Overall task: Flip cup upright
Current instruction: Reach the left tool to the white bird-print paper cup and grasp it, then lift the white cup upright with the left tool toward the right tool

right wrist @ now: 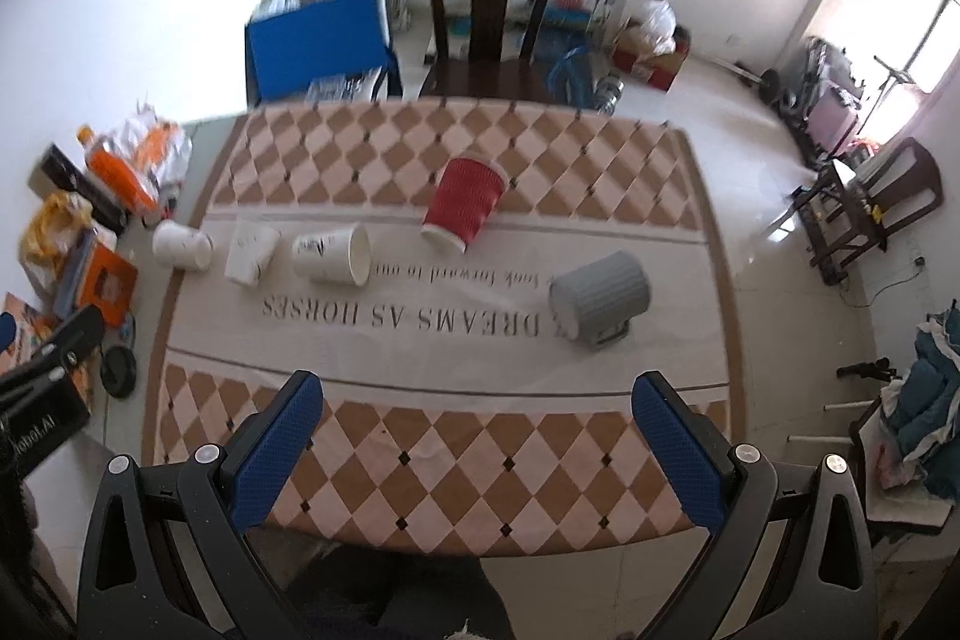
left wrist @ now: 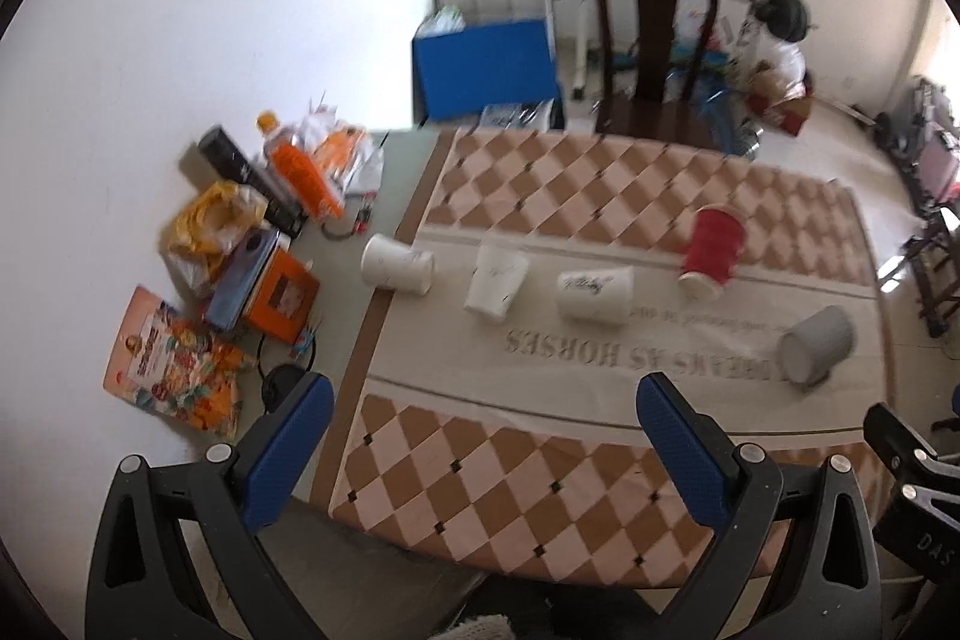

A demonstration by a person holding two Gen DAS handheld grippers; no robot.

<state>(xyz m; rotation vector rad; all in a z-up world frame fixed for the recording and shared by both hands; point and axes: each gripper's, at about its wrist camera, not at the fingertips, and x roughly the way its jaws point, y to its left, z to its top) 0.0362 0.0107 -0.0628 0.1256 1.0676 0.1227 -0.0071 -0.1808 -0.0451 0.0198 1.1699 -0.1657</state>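
Several cups lie on their sides in a row across the patterned tablecloth (right wrist: 420, 436): three white paper cups (left wrist: 397, 263) (left wrist: 497, 280) (left wrist: 595, 287), a red ribbed cup (left wrist: 711, 244) and a grey ribbed mug (left wrist: 817, 343). In the right wrist view the white cups (right wrist: 182, 245) (right wrist: 252, 250) (right wrist: 333, 255) are at left, the red cup (right wrist: 463, 203) mid, the grey mug (right wrist: 603, 297) right. My left gripper (left wrist: 483, 451) is open and empty above the near table edge. My right gripper (right wrist: 477, 445) is open and empty, also over the near edge.
Clutter lies at the table's left side: an orange bottle (left wrist: 300, 169), a black box (left wrist: 249, 175), a yellow bag (left wrist: 210, 226), an orange box (left wrist: 282, 301). A dark wooden chair (right wrist: 489, 10) stands behind the table, with a blue box (right wrist: 318, 43) on the floor.
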